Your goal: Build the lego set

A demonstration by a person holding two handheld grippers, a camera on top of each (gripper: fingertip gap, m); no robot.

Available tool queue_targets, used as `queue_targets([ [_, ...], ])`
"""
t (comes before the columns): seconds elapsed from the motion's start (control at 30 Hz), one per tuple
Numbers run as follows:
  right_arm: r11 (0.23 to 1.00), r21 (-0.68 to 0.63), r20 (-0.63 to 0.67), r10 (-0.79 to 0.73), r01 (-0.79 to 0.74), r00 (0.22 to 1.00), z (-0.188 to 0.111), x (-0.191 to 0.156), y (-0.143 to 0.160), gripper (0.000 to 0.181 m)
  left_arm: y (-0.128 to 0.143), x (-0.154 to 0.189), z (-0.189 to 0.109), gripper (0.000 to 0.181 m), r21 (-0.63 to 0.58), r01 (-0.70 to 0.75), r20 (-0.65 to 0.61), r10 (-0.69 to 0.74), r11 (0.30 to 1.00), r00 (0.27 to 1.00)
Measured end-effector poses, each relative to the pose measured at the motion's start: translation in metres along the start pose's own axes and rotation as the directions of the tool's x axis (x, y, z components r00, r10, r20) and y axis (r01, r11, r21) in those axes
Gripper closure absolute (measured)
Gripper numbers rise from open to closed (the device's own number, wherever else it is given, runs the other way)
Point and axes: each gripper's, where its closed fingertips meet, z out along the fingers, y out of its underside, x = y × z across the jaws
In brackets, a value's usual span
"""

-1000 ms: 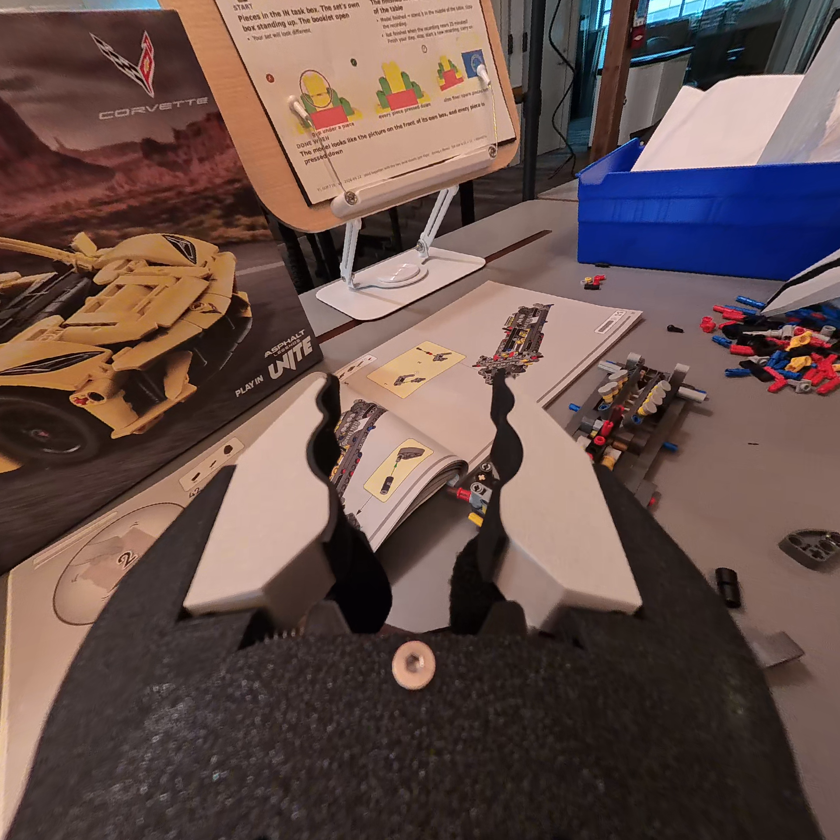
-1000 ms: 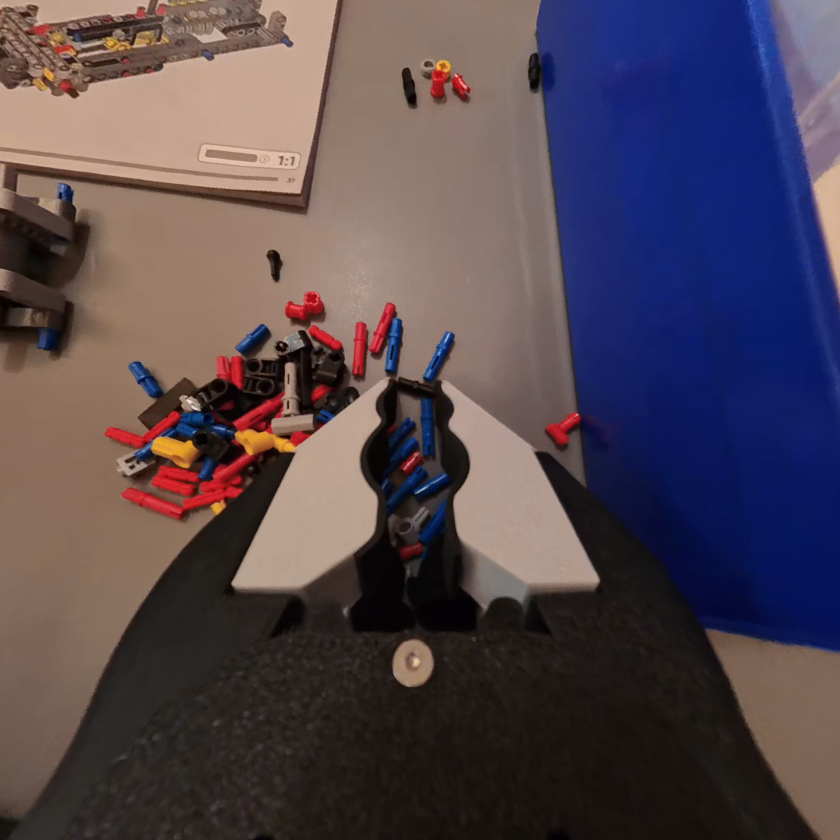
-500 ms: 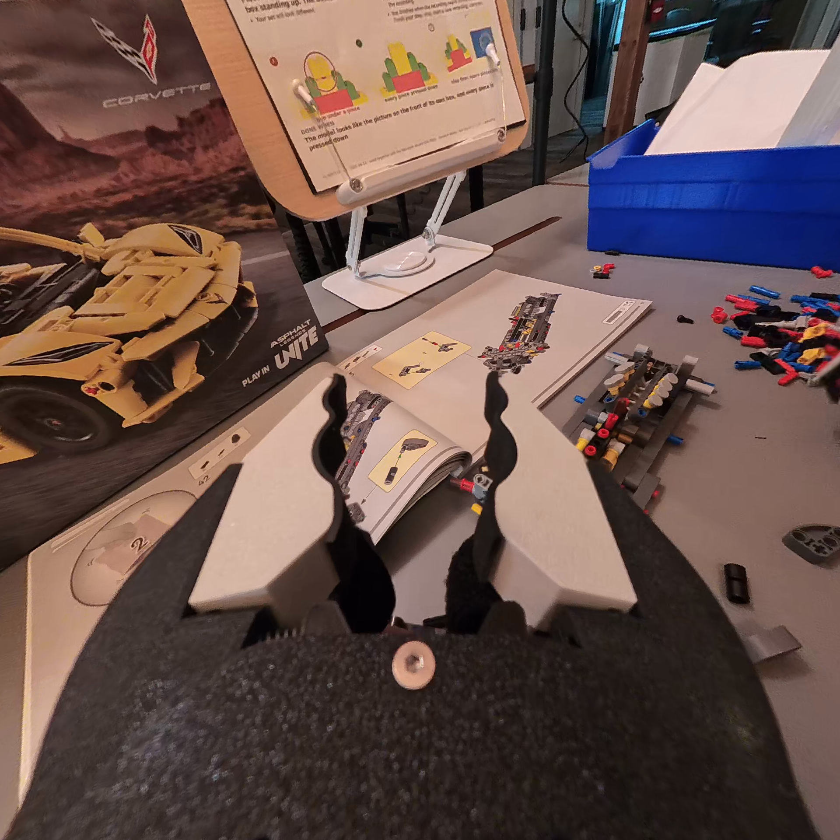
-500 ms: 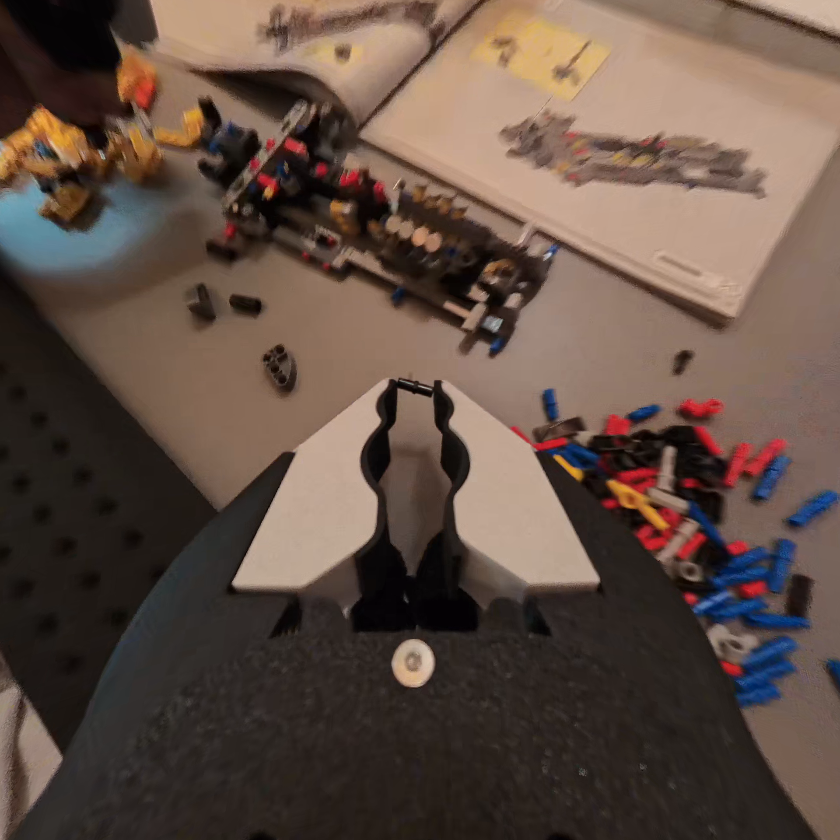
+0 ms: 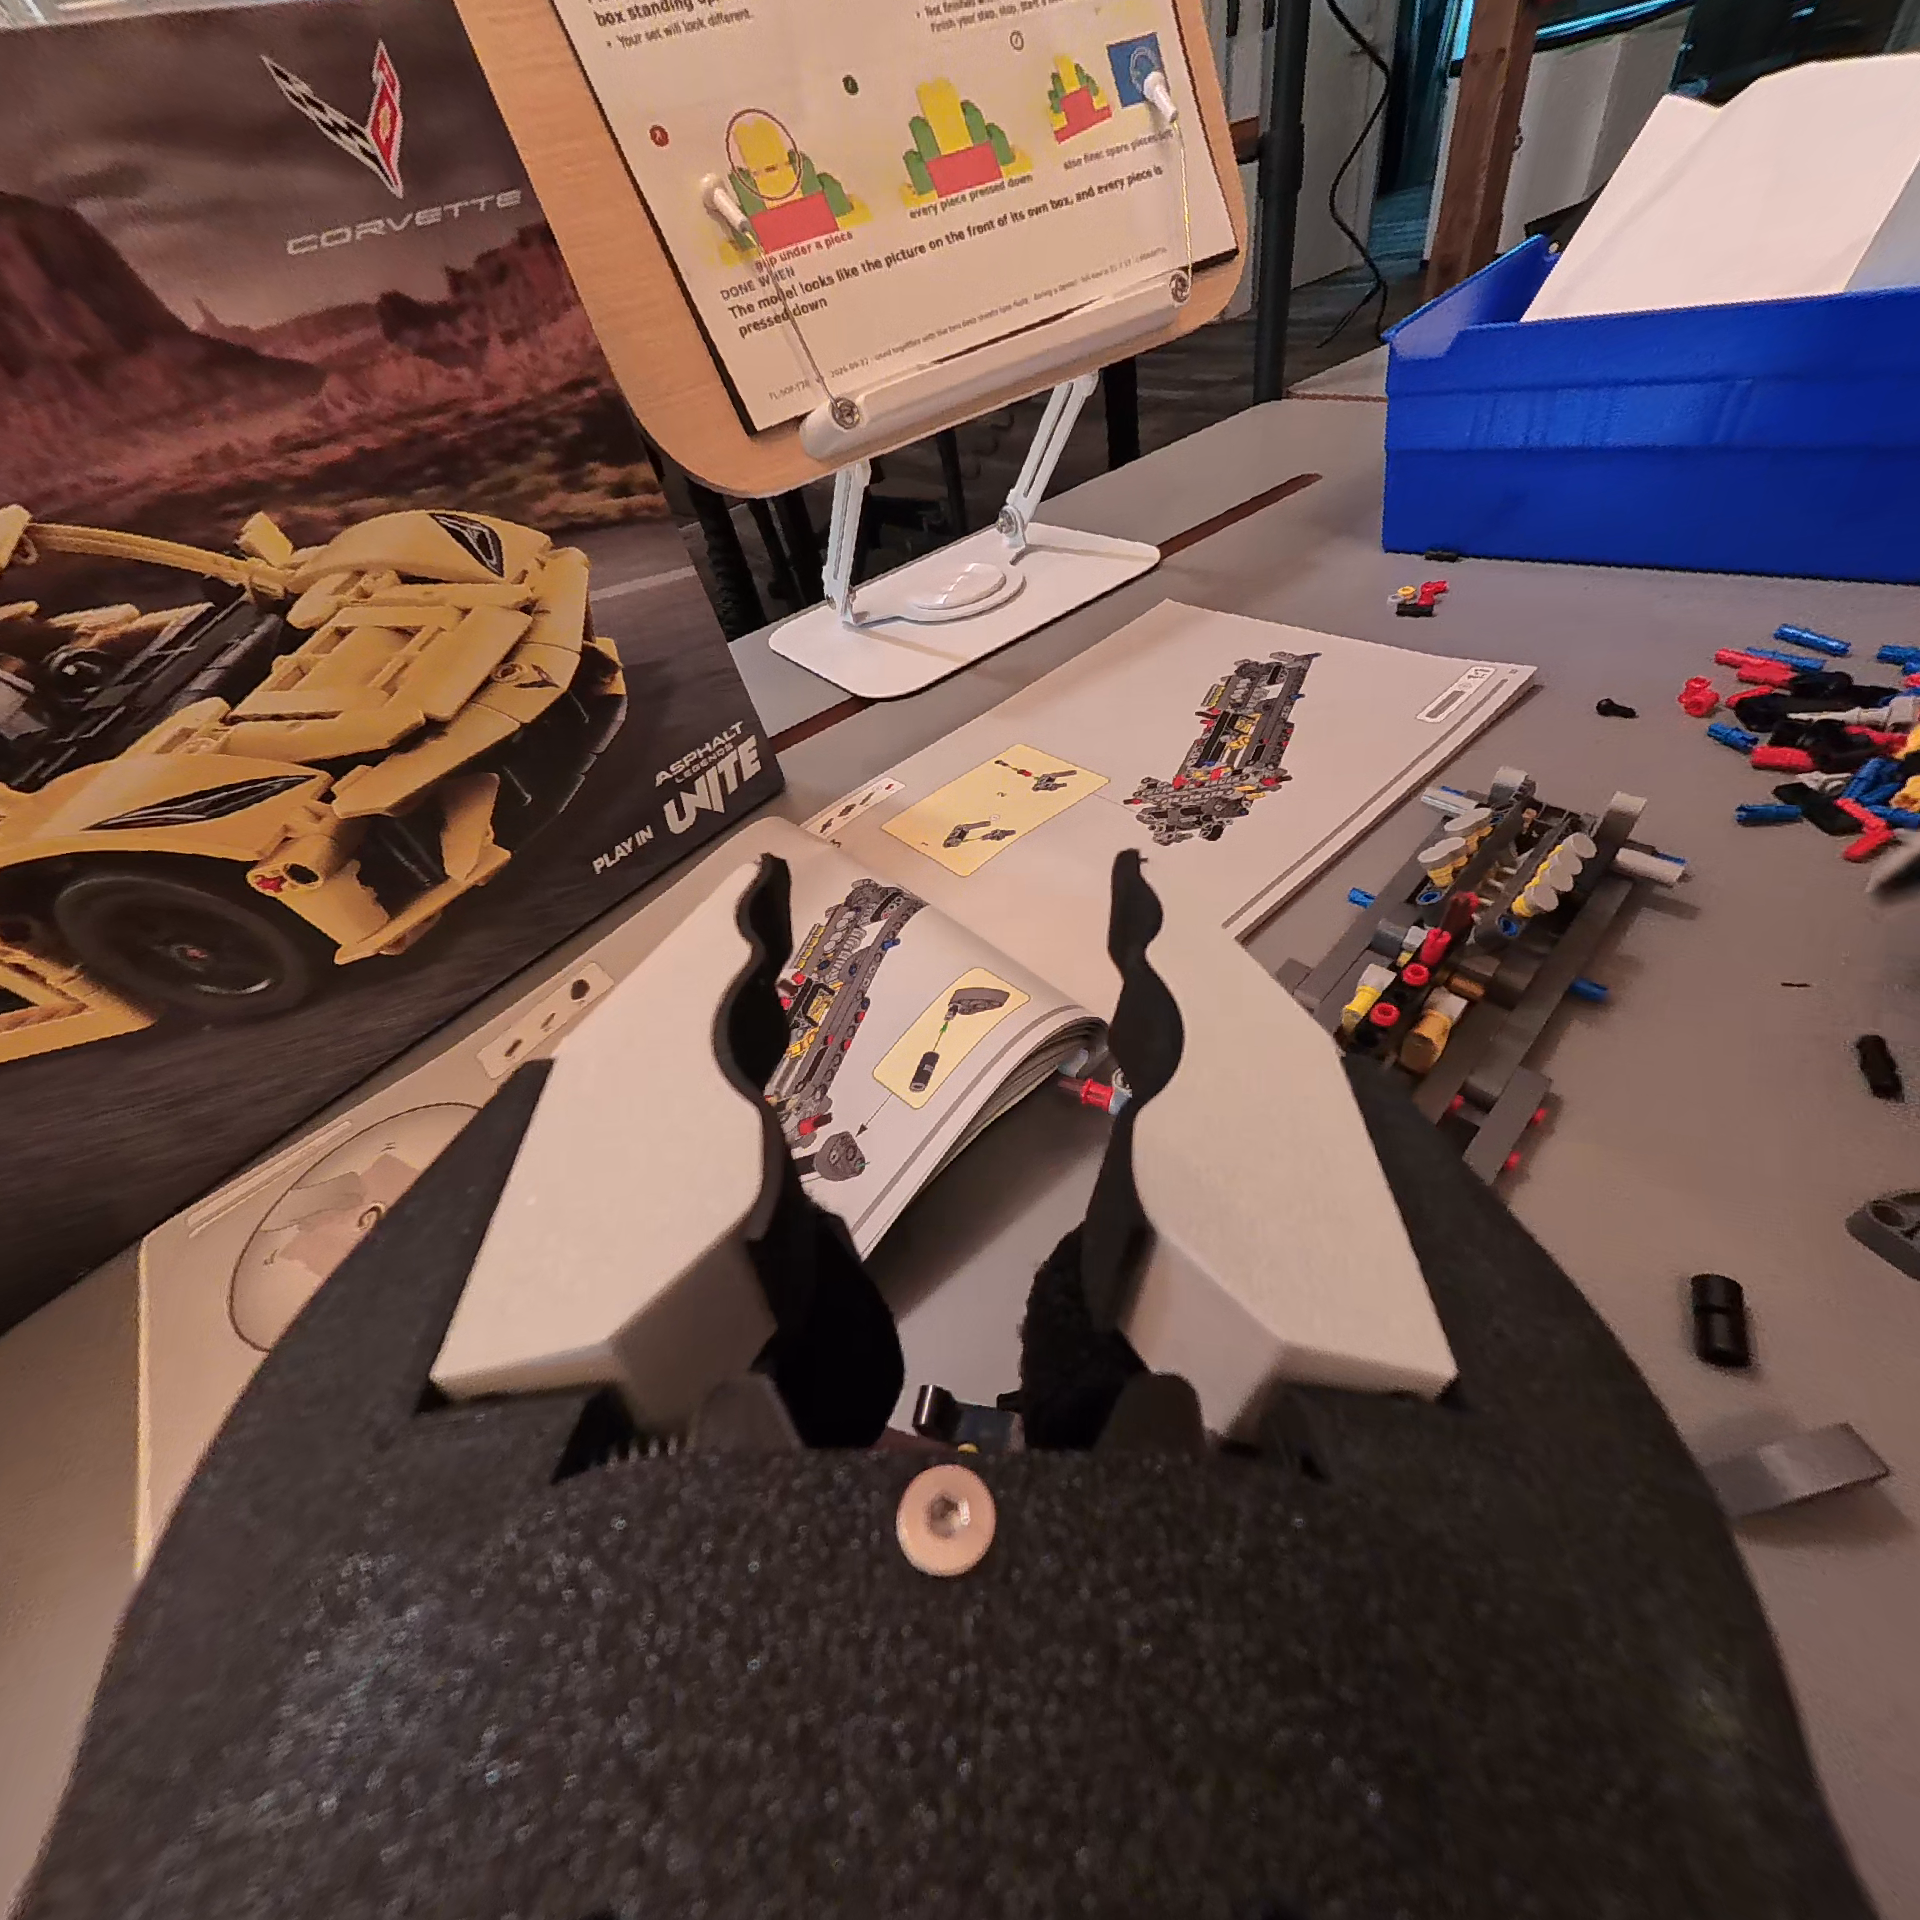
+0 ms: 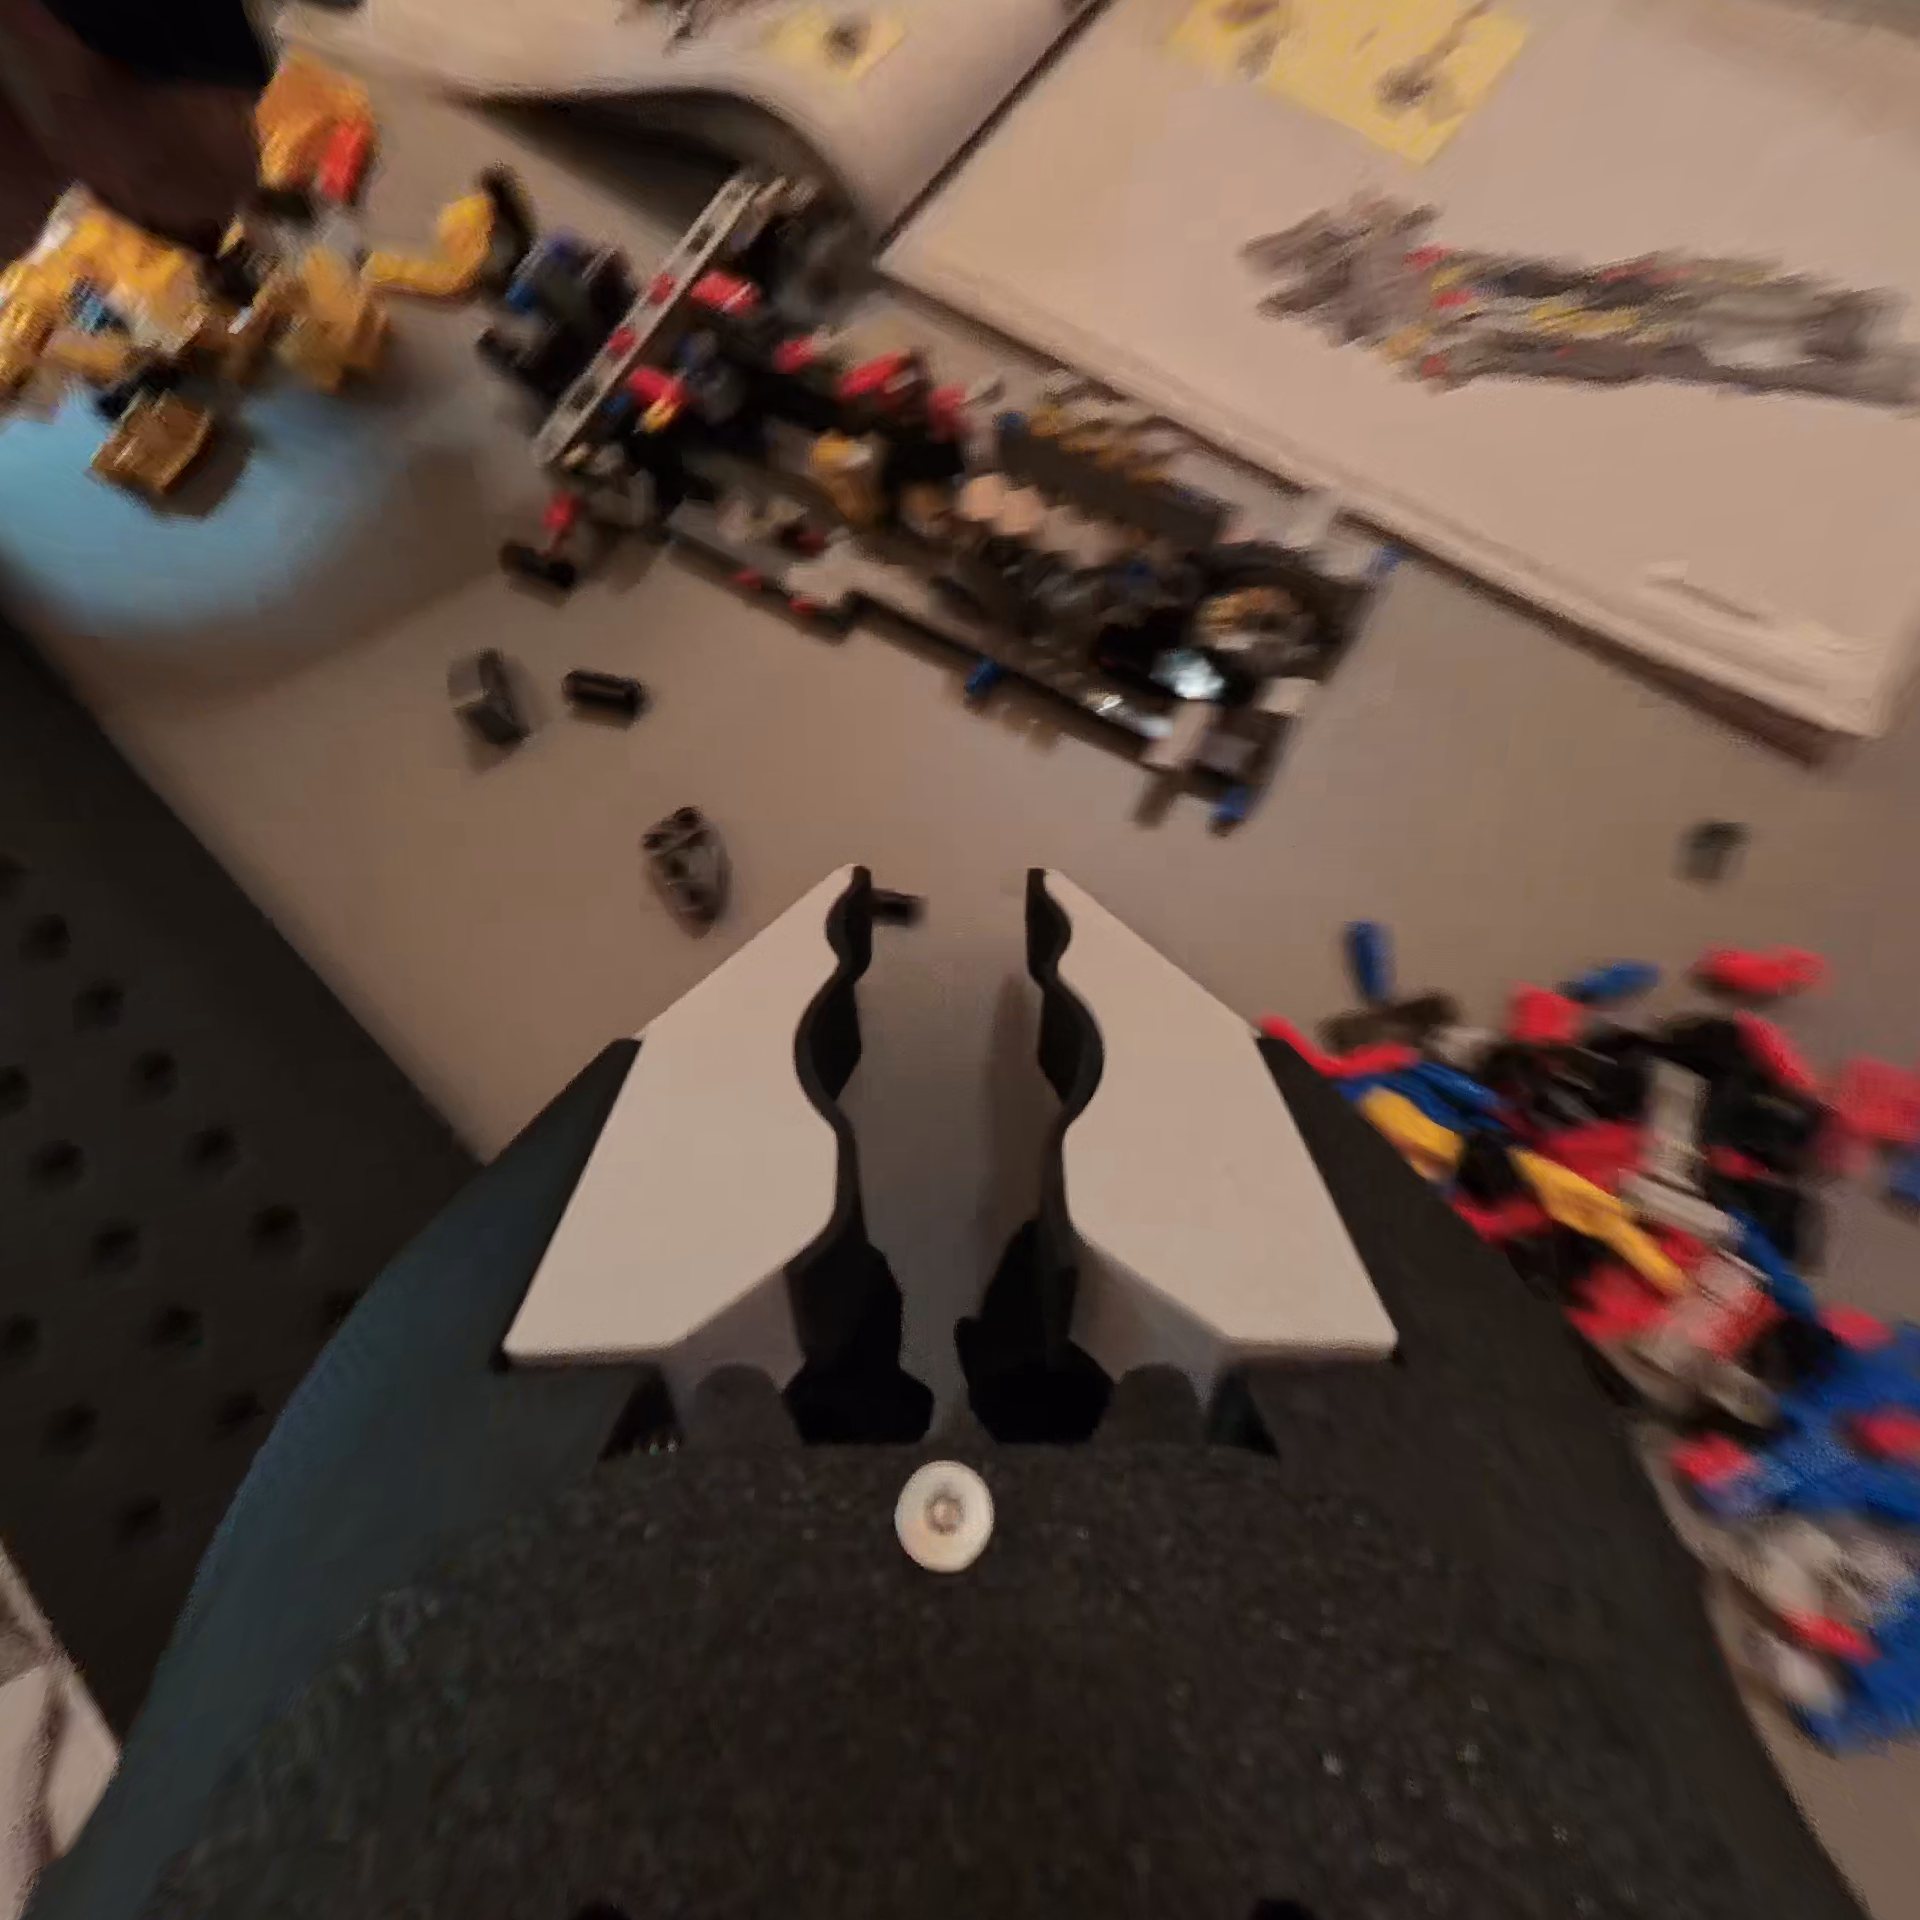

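This looks like a lab or office workspace. A grey table (image 5: pixel 1195 488) carries a blue storage bin (image 5: pixel 1652 457) and an instruction sheet on a stand (image 5: pixel 904 197), and behind them are glass partitions.

Left gripper (image 5: pixel 945 883) level above the table, fingers spread wide, nothing between them, right gripper (image 6: pixel 943 894) tilted downward, jaws parted, small black pin (image 6: pixel 894 906) at left fingertip
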Motion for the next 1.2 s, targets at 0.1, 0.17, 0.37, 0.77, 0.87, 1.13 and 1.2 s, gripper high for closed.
queue_targets([
  [0.1,0.994,0.089,-0.252,0.084,-0.063,0.964,-0.042,0.077,0.003,0.155,0.001,-0.001,0.0,0.121,-0.001,0.003,0.002,-0.003,1.0,1.0],
  [0.17,0.989,0.094,-0.406,0.144,-0.115,0.902,-0.068,0.131,0.023,0.158,0.001,-0.001,0.0,0.121,-0.002,0.008,0.001,-0.008,1.0,1.0],
  [0.37,0.969,0.044,-0.426,0.239,-0.244,0.873,-0.074,0.176,0.064,0.161,0.003,0.003,0.003,0.121,-0.014,-0.012,-0.01,0.012,1.0,1.0],
  [0.77,0.974,-0.002,-0.47,0.199,-0.226,0.86,-0.071,0.183,0.076,0.181,0.007,0.006,0.005,0.121,-0.028,-0.027,-0.018,0.026,0.999,0.999],
  [0.87,0.975,0.021,-0.476,0.204,-0.22,0.856,-0.073,0.185,0.071,0.179,0.007,0.006,0.005,0.123,-0.027,-0.034,-0.016,0.033,0.999,0.999],
  [1.13,0.964,0.089,-0.495,0.26,-0.249,0.829,-0.068,0.192,0.066,0.165,0.007,0.006,0.004,0.121,-0.027,-0.039,-0.015,0.038,0.999,0.999],
  [1.2,0.951,0.115,-0.476,0.307,-0.288,0.824,-0.067,0.193,0.066,0.166,0.007,0.006,0.004,0.121,-0.028,-0.037,-0.017,0.037,0.999,0.999],
])
